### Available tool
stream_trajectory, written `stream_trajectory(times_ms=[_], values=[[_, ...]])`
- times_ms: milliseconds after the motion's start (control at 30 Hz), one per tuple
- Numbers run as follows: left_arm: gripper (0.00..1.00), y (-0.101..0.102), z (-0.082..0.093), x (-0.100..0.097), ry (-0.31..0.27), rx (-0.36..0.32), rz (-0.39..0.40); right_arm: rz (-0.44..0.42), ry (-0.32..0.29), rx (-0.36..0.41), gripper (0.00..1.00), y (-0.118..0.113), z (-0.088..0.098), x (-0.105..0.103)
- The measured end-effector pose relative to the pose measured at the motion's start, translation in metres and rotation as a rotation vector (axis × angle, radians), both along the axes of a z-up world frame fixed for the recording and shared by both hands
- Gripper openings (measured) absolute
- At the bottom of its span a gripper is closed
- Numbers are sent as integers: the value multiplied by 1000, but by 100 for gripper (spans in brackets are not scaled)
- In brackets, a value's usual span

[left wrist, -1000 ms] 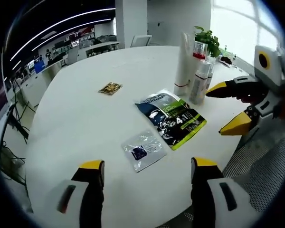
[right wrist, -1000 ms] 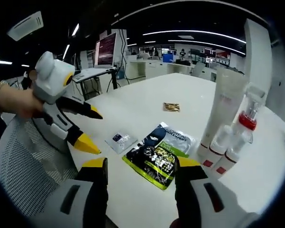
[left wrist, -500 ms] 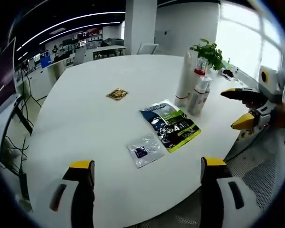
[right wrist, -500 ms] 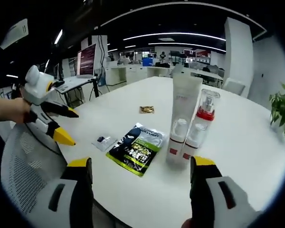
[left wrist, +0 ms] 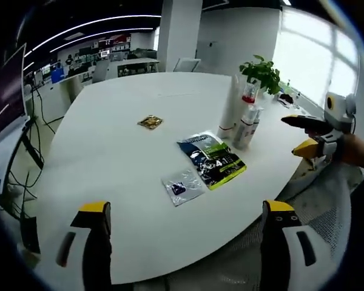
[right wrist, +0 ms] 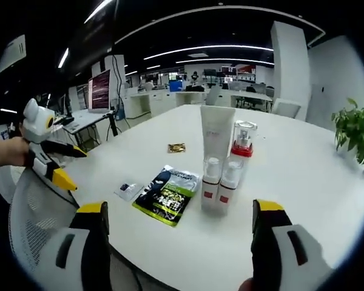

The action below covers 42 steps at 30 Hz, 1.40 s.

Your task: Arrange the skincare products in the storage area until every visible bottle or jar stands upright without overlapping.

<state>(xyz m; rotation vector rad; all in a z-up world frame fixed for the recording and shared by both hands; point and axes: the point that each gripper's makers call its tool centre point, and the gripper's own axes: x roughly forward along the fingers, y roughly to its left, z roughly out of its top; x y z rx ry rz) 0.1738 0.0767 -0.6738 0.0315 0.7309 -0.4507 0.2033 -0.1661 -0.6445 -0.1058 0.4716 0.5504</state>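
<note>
Both grippers, left and right, are held with jaws wide. Upright bottles on the desk are seen frontally in the right gripper view.

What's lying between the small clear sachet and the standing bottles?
The dark green-and-black pouch, flat on the table between the clear sachet and the bottles, seen in the right gripper view.

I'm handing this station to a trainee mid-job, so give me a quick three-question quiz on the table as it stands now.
1. True or false: the tall tube stands upright.
2. Which lies closest to the bottles? A) green pouch B) small clear sachet C) gold sachet
3. Fill in: both grippers, left and right, are ____ and hold nothing.

Key: 1 true; 2 A; 3 open.
</note>
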Motion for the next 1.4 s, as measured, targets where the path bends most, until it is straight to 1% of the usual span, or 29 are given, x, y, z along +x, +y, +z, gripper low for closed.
stream_trajectory(times_ms=[33, 233, 367, 467, 667, 767, 867, 933, 1067, 1133, 1200, 1267, 1400], values=[[99, 1, 1, -1, 1, -2, 4, -6, -3, 10, 100, -1, 3, 0], [99, 4, 9, -3, -25, -23, 23, -10, -13, 39, 100, -3, 8, -2], [99, 4, 7, -5, -16, -11, 20, -1, -11, 41, 99, -2, 7, -3], [99, 4, 6, -5, -15, -5, 17, 5, -14, 37, 97, -2, 7, -4], [99, 4, 5, -2, -6, -1, 22, 0, -11, 44, 97, -3, 8, -4], [99, 4, 5, 3, 3, -3, 33, -5, -3, 53, 98, -3, 7, -4], [99, 4, 6, 8, 9, 11, 38, -5, -3, 48, 97, -4, 7, -5], [99, 4, 6, 17, 6, 23, 44, -2, -3, 50, 97, -4, 6, -5], [99, 4, 13, 34, 0, 34, 54, -1, -5, 54, 96, -5, 6, -4], [99, 3, 17, 40, -4, 33, 54, -1, -5, 56, 96, -4, 6, -4], [99, 0, 17, 47, -1, 30, 54, -2, -4, 54, 96, -5, 5, -5], [99, -2, 21, 48, -2, 36, 50, -5, -4, 52, 96, -5, 4, -5], [99, -5, 20, 63, 3, 53, 41, -2, -9, 43, 96, -5, 4, -6]])
